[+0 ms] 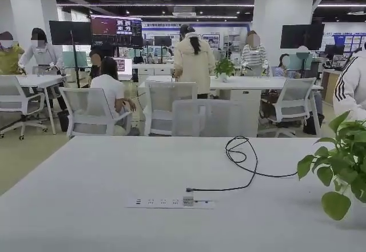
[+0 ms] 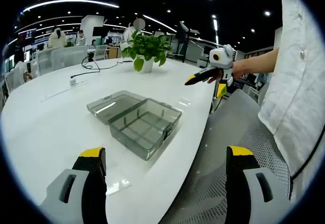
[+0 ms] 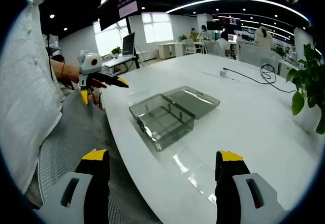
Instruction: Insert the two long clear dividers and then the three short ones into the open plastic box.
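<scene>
I'm running both claws released. The left gripper [image 2: 166, 153] has its yellow-tipped jaws spread wide at the bottom of its own view, and the right gripper [image 3: 162, 156] shows the same wide gap in its view, with nothing between the jaws of either one. Both hang off the near edge of the white table [image 2: 56, 132], above a grey mesh chair seat [image 2: 228, 132], and each appears in the other's camera, held out in a hand past a white sleeve. The open plastic box [image 2: 144, 127] sits on the table close to that edge, between the two grippers and apart from both. It is a smoky clear tray with its lid [image 2: 107, 104] folded back flat on the tabletop, touching the tray's far side. A few glossy clear patches [image 3: 189, 164] lie on the table between the box and the edge. I cannot tell whether they are dividers or reflections. Farther along the table stand a leafy plant [image 2: 144, 49] in a white pot, a black cable [image 1: 247, 163] and a flush power strip [image 1: 169, 202]. Its markings, and the text on the wall screen [image 1: 116, 30], are too small for me to read.
</scene>
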Action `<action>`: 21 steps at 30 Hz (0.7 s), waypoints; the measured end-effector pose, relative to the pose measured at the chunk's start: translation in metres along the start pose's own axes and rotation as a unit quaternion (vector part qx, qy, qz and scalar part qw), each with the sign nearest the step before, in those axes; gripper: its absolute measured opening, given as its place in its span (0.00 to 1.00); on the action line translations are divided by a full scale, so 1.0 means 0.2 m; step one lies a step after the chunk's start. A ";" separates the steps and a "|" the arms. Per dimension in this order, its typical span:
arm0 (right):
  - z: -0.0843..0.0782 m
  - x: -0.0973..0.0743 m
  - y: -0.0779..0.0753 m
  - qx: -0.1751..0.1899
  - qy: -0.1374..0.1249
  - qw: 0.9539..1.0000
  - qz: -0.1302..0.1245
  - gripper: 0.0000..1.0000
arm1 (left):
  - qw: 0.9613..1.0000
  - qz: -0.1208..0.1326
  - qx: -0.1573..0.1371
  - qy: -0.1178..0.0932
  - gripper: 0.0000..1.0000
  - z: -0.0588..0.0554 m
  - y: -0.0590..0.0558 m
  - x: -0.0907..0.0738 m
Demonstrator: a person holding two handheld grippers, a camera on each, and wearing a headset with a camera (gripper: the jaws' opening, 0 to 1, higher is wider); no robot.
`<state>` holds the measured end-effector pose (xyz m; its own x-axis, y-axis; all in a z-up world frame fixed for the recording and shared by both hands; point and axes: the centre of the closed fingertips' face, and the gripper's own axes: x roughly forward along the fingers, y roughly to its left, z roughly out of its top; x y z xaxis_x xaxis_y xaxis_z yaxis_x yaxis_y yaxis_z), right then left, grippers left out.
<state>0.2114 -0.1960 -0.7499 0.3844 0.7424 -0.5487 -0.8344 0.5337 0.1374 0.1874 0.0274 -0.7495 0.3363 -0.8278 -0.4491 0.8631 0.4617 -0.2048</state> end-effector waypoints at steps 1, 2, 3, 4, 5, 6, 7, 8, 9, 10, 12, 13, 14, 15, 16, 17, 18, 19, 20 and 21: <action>0.00 0.00 0.00 0.000 0.000 1.000 0.000 0.87 | 1.000 -0.001 -0.003 0.000 1.00 0.00 0.00 0.00; 0.00 0.00 0.00 0.000 0.000 1.000 0.000 0.87 | 1.000 -0.001 -0.002 0.000 1.00 0.00 0.00 0.00; 0.00 0.00 0.00 0.001 0.000 1.000 0.000 0.87 | 1.000 -0.001 0.000 -0.001 1.00 0.00 0.00 0.00; 0.00 0.00 0.00 0.001 0.000 1.000 0.000 0.87 | 1.000 -0.001 -0.001 -0.001 1.00 0.00 0.00 0.00; 0.00 0.00 0.00 0.001 0.001 1.000 0.000 0.87 | 1.000 -0.001 -0.003 -0.001 1.00 0.00 0.00 0.00; 0.00 0.00 0.00 0.001 0.002 1.000 0.000 0.87 | 1.000 -0.001 -0.001 -0.002 1.00 0.00 0.00 0.00; 0.00 0.00 0.00 0.001 0.002 1.000 0.000 0.87 | 1.000 -0.001 -0.001 -0.002 1.00 0.00 0.01 0.00; 0.00 0.00 0.00 0.001 0.001 1.000 -0.001 0.87 | 1.000 -0.001 -0.002 -0.002 1.00 0.00 0.01 0.00; 0.00 0.00 0.00 0.001 0.001 1.000 -0.001 0.87 | 1.000 -0.001 -0.003 -0.002 1.00 0.00 0.01 0.00; 0.00 0.00 0.00 0.001 0.002 1.000 -0.001 0.87 | 1.000 -0.001 -0.002 -0.002 1.00 0.01 0.01 0.00; 0.00 0.00 0.00 0.001 0.002 1.000 -0.001 0.87 | 1.000 -0.001 -0.002 -0.003 1.00 0.01 0.01 0.00; 0.00 0.00 0.00 0.001 0.002 1.000 -0.001 0.87 | 1.000 -0.001 -0.002 -0.003 1.00 0.00 0.01 0.00; 0.00 0.00 0.00 0.000 0.002 1.000 -0.001 0.87 | 1.000 -0.001 -0.002 -0.002 1.00 0.00 0.01 0.00; 0.00 0.00 0.00 0.001 0.002 1.000 -0.001 0.87 | 1.000 -0.001 -0.002 -0.002 1.00 0.00 0.01 0.00; 0.00 0.00 -0.01 0.002 0.002 1.000 -0.001 0.87 | 1.000 0.000 -0.002 -0.002 1.00 0.00 0.01 0.00; 0.00 0.00 0.00 0.001 0.002 1.000 -0.001 0.87 | 1.000 0.000 -0.003 -0.002 1.00 0.00 0.01 0.00; 0.00 0.00 0.00 0.001 0.002 1.000 -0.001 0.87 | 1.000 0.000 -0.004 -0.002 1.00 0.00 0.01 0.00; 0.00 0.00 -0.01 0.001 0.002 1.000 -0.001 0.87 | 1.000 0.000 -0.004 -0.002 1.00 0.00 0.01 0.00; 0.00 0.00 -0.01 0.001 0.002 1.000 -0.001 0.87 | 1.000 0.000 -0.003 -0.002 1.00 0.00 0.01 0.00; 0.01 0.00 -0.01 0.001 0.002 1.000 -0.001 0.87 | 1.000 0.000 -0.003 -0.002 1.00 0.00 0.01 0.00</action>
<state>0.2129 -0.1959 -0.7494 0.3839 0.7398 -0.5525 -0.8332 0.5355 0.1380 0.1891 0.0281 -0.7499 0.3368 -0.8292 -0.4461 0.8613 0.4627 -0.2099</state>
